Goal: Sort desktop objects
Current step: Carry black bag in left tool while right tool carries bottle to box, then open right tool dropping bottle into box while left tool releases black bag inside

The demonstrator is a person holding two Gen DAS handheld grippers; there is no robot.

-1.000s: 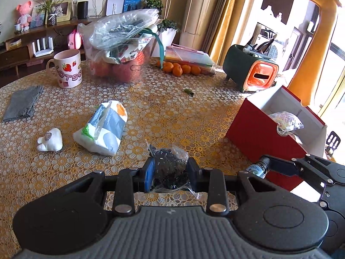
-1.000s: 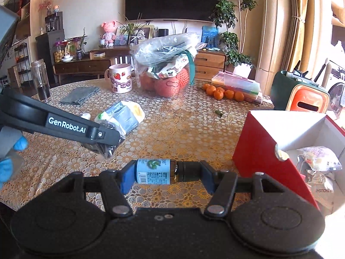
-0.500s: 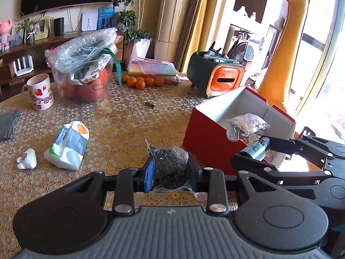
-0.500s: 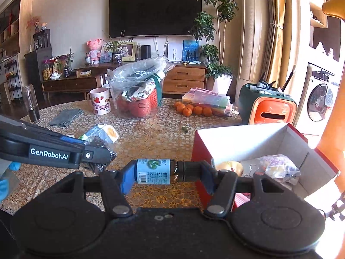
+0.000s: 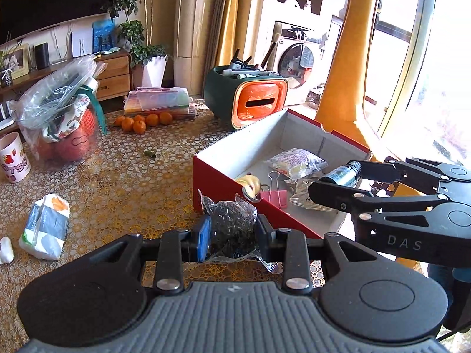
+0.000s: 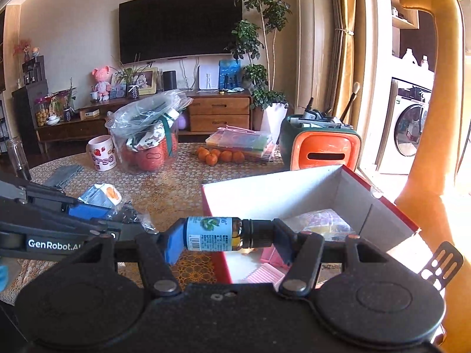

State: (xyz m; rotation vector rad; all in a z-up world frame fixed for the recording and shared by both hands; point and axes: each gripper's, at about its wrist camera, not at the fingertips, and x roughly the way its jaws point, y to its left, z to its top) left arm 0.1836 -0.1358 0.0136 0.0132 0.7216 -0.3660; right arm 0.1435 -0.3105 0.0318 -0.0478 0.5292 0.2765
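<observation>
— Two grippers, two loads: what are we holding, and where?
— We are clamping a crumpled packet (image 5: 232,229) in the left gripper (image 5: 232,236), jaws nearly together, just short of the box (image 5: 235,150). The right gripper (image 6: 225,235) is gripping a bottle (image 6: 217,233) end to end, jaws half spread, long axis crosswise, over the box's near wall.
— Which is nearer?
— The right, we are judging. The box floor beneath the bottle is hidden.
</observation>
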